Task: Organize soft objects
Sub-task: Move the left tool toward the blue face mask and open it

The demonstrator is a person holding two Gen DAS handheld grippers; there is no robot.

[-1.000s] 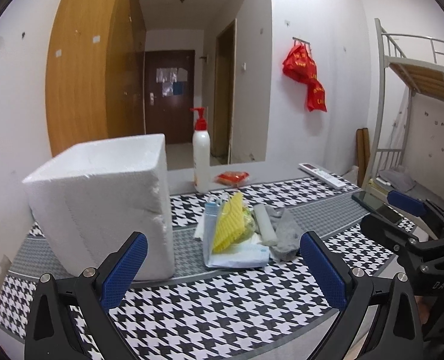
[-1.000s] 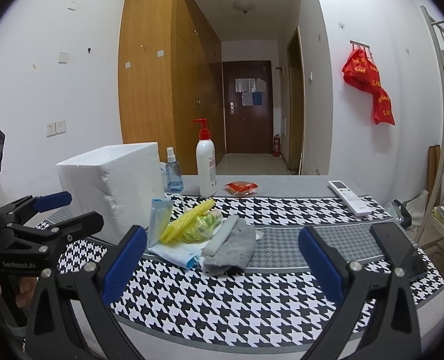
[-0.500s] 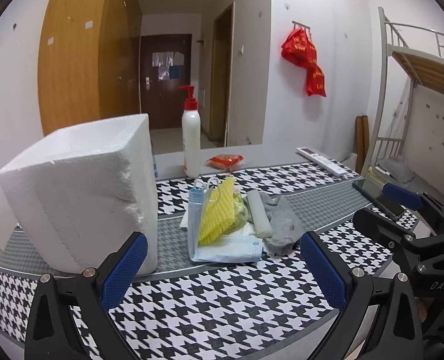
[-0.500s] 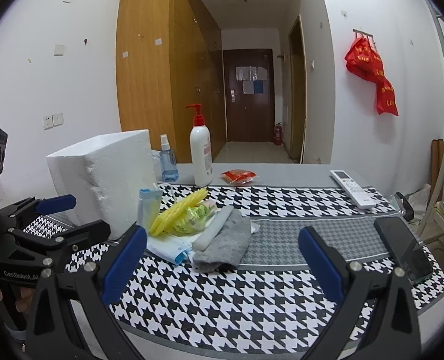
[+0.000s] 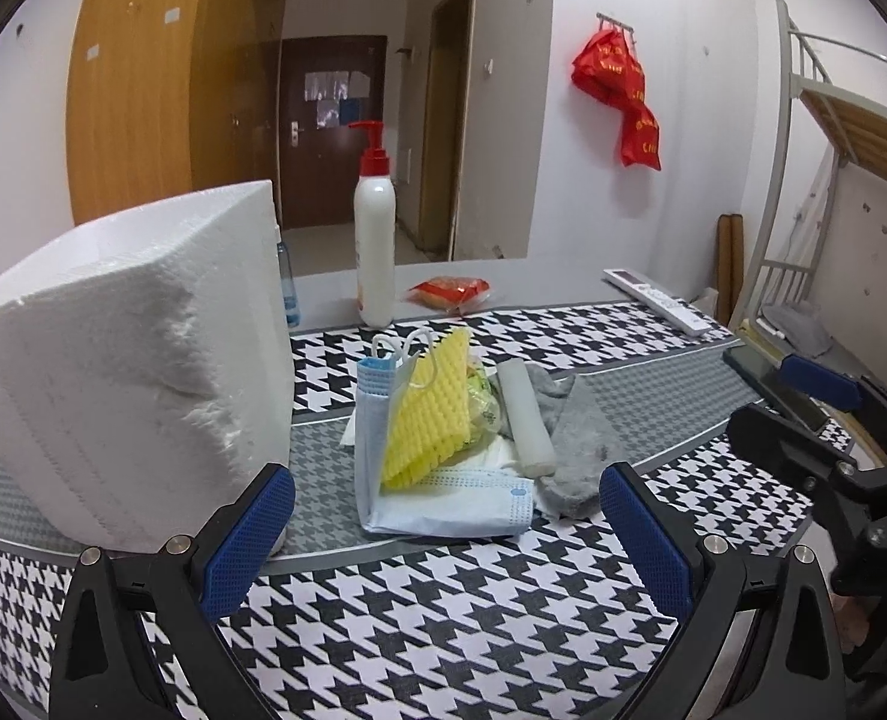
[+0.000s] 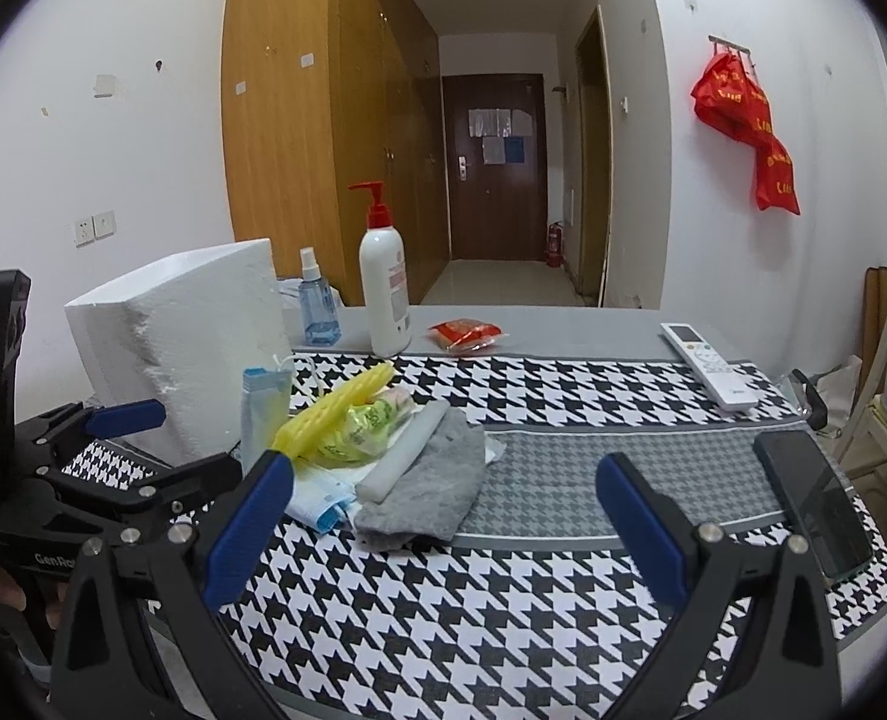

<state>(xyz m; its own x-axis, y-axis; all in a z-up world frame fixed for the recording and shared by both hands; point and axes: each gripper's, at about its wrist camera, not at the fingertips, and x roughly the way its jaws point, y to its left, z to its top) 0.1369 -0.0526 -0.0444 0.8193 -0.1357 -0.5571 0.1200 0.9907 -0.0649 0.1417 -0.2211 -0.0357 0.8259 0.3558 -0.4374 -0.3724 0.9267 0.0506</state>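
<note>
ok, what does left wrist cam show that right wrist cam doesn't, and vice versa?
Left wrist only: the bunk bed frame at right, and the right gripper, open.

Right wrist only: the wall sockets, the fire extinguisher by the door, and the left gripper, open.

Both: foam box, lotion pump bottle, yellow sponge, grey cloth, face mask, remote, red packet, phone.

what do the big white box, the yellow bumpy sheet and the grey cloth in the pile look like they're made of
Big white box: looks like expanded polystyrene foam, matte, with a crumbly, chipped edge.
Yellow bumpy sheet: probably soft foam, judging by its dimpled, egg-crate surface and flexible lean.
Grey cloth: seems a knit or fleece fabric, dull and limp, folding softly; possibly a sock.
</note>
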